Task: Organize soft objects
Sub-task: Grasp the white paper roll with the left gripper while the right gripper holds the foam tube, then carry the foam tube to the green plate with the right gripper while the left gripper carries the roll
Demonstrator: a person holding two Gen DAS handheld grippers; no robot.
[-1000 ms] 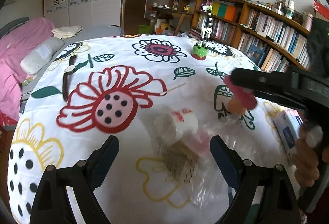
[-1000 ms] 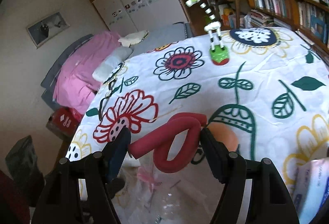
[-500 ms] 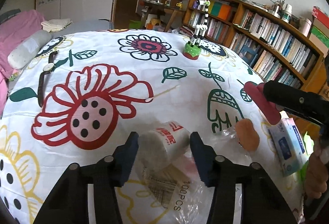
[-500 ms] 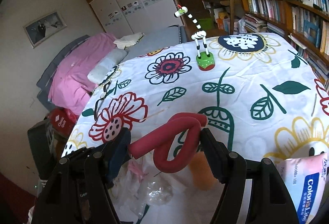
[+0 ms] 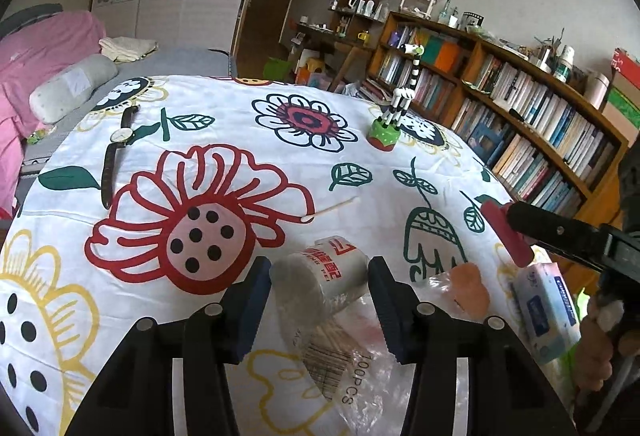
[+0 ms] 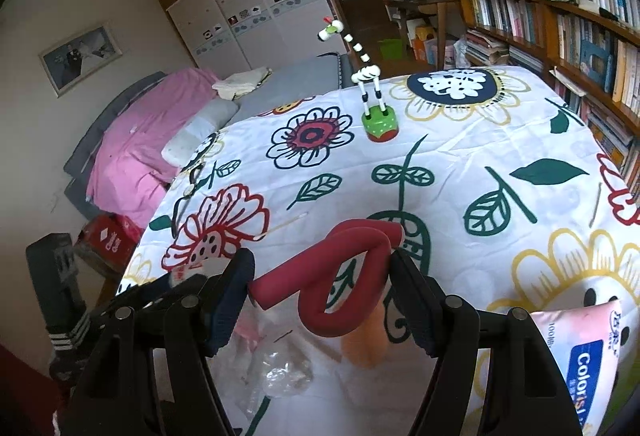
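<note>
Bedroom, table under white floral cloth [image 5: 240,124], seen from both wrist cams

Far left on cloth: wristwatch [image 5: 116,148] lying flat, well apart from the action. Toward centre: one loose cotton swab [image 5: 332,207] across red flower print. Further back, toy giraffe on green base [image 5: 386,128], upright.

Near edge, centre: left gripper [image 5: 318,290], jaws just closed in, now clamped on pad roll [image 5: 324,276] – white cylindrical pack w/ red lettering, lying on its side at mouth of clear plastic bag [image 5: 360,364]. Both pads touching roll's sides. Bag also holds a swab pack marked 100PCS.

Just right of bag: orange sponge [image 5: 470,292] on cloth. Right again: right gripper [image 6: 320,292], gripping red foam curler [image 6: 340,272], bent into a loop, pinched at both sides, held above cloth and sponge. Far right, near table edge: tissue pack [image 5: 548,312], blue and pink.

Step in hand, as judged: securing roll w/ left while right carries curler; sorting soft items into bag. Next probably needs bag mouth held or roll shifted, then curler lowered in and released – thin film, may crumple or slide
</note>
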